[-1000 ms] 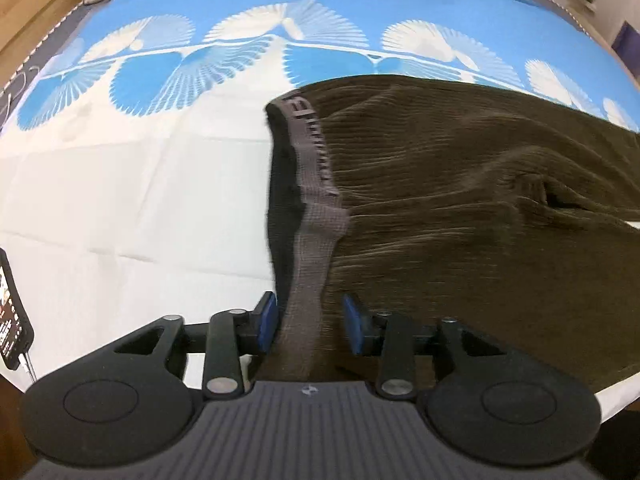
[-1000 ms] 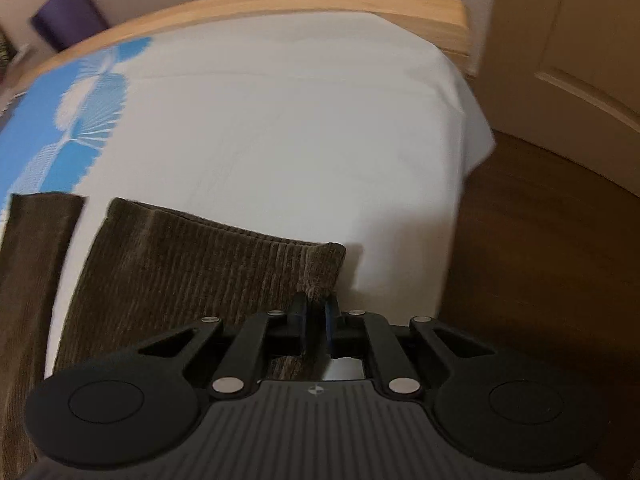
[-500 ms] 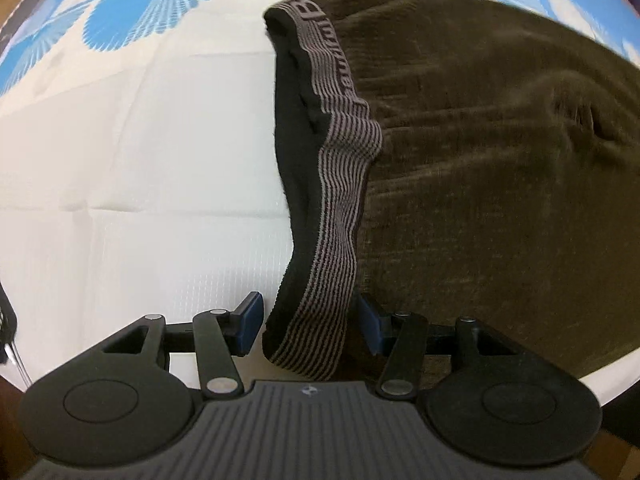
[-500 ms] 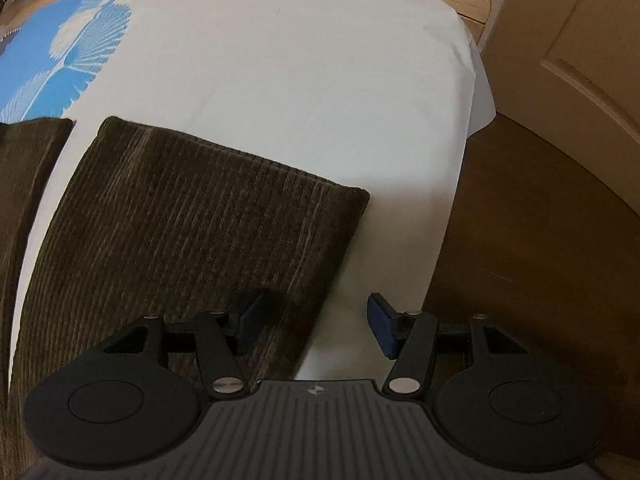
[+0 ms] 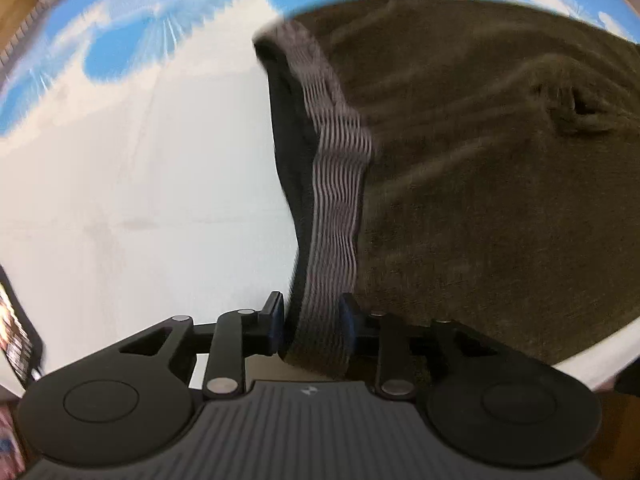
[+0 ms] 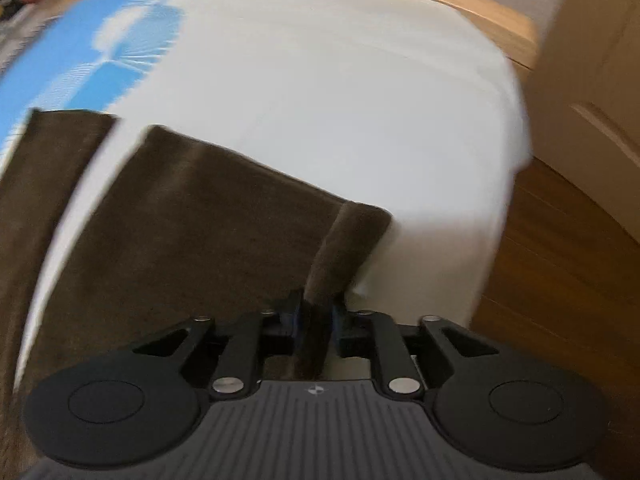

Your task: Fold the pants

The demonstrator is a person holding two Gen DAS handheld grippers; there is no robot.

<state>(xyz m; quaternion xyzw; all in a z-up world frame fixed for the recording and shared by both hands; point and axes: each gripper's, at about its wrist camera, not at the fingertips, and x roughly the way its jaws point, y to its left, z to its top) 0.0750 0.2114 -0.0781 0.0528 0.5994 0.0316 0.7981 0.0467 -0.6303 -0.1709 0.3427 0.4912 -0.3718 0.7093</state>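
Brown ribbed pants (image 5: 500, 184) lie spread flat on a bed (image 5: 140, 184) covered by a white sheet with a blue fan print along the far side. Starting at the left: the left gripper (image 5: 310, 322) points steeply down at the near end of the striped elastic waistband (image 5: 340, 184), which stands up in a wavy ridge off the sheet. Its jaws are closing with the band between them; the pads look to be on or just beside the band, though motion blur leaves firm contact unclear. Moving right across the garment, a pocket slit (image 5: 580, 106) puckers the cloth, and both legs run on toward the foot of the bed. There the right gripper (image 6: 314, 318), also pitched steeply down, has the corner of the near leg cuff (image 6: 348, 240) pinched up into a fold; its jaws are closing on that fold and the cloth fills the gap. The second leg (image 6: 48, 168) lies apart, farther left in that view. Fabric reads as soft, thick corduroy-like knit: light, limp, not slippery, likely to sag between the two holds. Waistband and cuff corner seem the sound places to grip, being the firmest edges. Wooden floor (image 6: 560, 280) lies beyond the bed edge.
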